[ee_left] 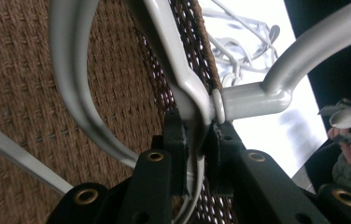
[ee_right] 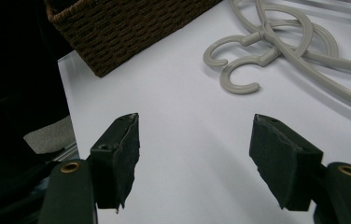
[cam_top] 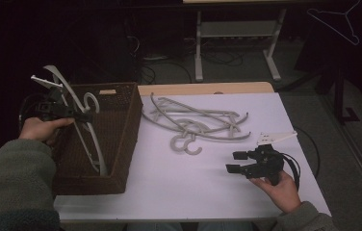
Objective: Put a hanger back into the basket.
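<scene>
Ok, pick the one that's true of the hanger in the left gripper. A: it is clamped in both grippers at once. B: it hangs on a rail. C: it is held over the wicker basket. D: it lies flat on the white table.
C: the left gripper is shut on the grey hanger, which stands tilted over the brown wicker basket, while the right gripper rests open over the table.

Dim room, black toward twelve o'clock; only the white bench [cam_top: 193,183] is lit. The near gripper views are softly blurred.
</scene>
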